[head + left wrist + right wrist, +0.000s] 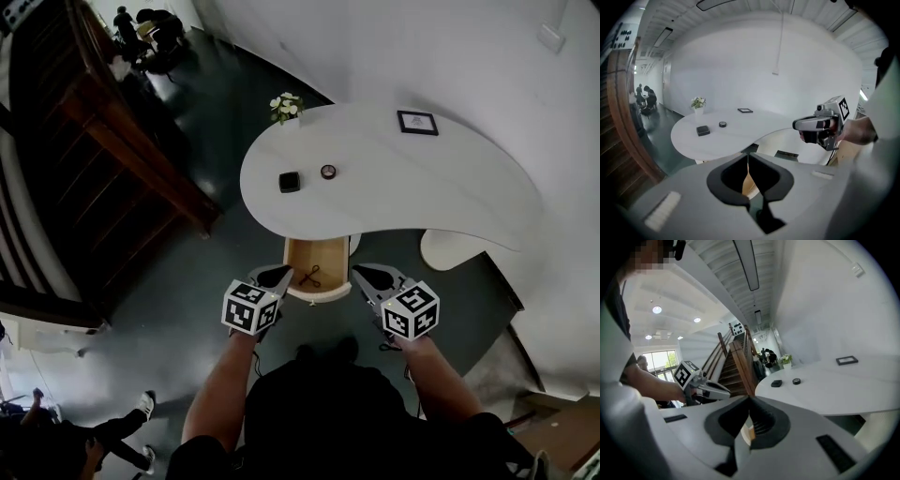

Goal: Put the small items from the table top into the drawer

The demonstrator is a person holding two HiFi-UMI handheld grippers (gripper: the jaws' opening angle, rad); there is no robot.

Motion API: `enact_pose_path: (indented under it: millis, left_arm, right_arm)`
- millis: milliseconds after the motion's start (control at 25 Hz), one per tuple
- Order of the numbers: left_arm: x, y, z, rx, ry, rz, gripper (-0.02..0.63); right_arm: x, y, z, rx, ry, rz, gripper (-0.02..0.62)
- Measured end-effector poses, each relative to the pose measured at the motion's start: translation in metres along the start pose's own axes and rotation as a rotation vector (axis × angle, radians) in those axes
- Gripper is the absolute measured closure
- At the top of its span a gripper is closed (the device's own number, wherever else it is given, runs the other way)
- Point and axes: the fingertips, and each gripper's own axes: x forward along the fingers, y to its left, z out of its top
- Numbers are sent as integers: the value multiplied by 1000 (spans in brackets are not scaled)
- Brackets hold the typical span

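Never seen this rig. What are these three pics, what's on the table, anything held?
No robot here: a person holds a hand-held gripper in each hand. The head view looks down from the person's head: left hand-held gripper, right hand-held gripper, each carrying a marker cube. The other two views come from cameras riding on each gripper, looking along its jaws; both pairs are shut, holding nothing. On the white table lie a black square box, a small round item, a picture frame and a flower vase. The drawer is open, with a dark scissors-like item inside.
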Motion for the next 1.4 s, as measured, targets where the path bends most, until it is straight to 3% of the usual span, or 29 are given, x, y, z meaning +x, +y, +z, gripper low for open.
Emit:
enact_pose_path:
  millis: [280,560,760,920,1160,1400]
  left_arm:
    - [-46,4,25,-11,-158,-4,595]
    - [-111,26,28,-42,-294,38,597]
    - [-149,42,11,-86,-308,62,597]
    - [-166,42,6,-57,-335,62,597]
    - [-188,39,20,-32,-415,56,597]
    - [-202,30,47,3,-459,105,595]
  right_arm:
    - [10,39,33,-62,-46,55,584]
    - [27,85,64,-99,-109,4,584]
    - [31,121,73,-105,-133,-34,584]
    - [26,141,77,-131,-134,-67,584]
    - [14,156,87,-160,-156,-84,584]
    - [-12,144,113,-165,-256,-85,584]
